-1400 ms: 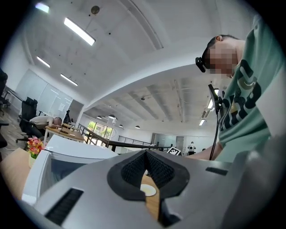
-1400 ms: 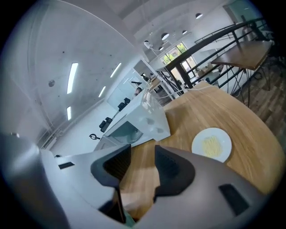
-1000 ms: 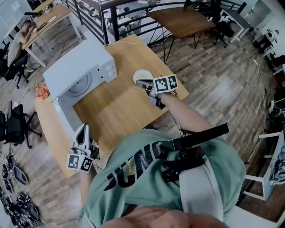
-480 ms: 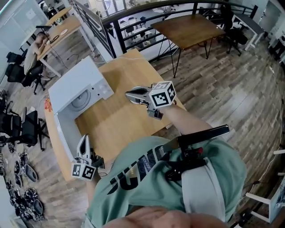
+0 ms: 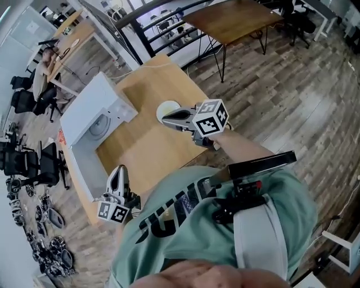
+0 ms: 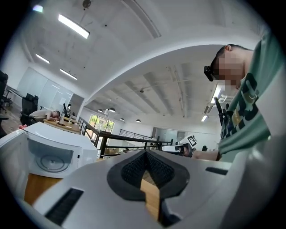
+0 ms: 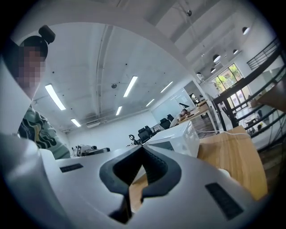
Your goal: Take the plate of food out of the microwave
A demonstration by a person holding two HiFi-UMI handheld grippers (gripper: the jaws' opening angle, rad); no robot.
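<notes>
**PLATE OUT ON TABLE; MICROWAVE OPEN; BOTH GRIPPERS CLOSED, EMPTY**

Found the white plate point(image 5: 166, 108) resting on the wooden table point(image 5: 140, 149), on its right half, set back from the right edge and well apart from the microwave point(image 5: 93, 98). Could not make out what lies on it at this size.

Noted the microwave at the table's left end, its door point(image 5: 83, 169) swung open along the left edge and the round turntable point(image 5: 100, 126) visible inside. Recorded a broad stretch of bare tabletop between the cavity mouth and the plate.

Located the right gripper point(image 5: 164, 119) over the table's right half, tips overlapping the plate's near rim as seen from above. Could not tell contact. Confirmed its jaws pressed together with nothing between them.

Located the left gripper point(image 5: 117, 170) at the near left corner, just beside the outer end of the open door. Confirmed jaws likewise closed tip to tip on nothing.

Observed a black railing point(image 5: 132, 19) close behind the far edge, with a brown table point(image 5: 236, 17) beyond it. Noted open plank floor point(image 5: 292, 101) to the right and office chairs point(image 5: 25, 160) crowding the left side. Noted a green shirt point(image 5: 185, 225) against the near edge.
</notes>
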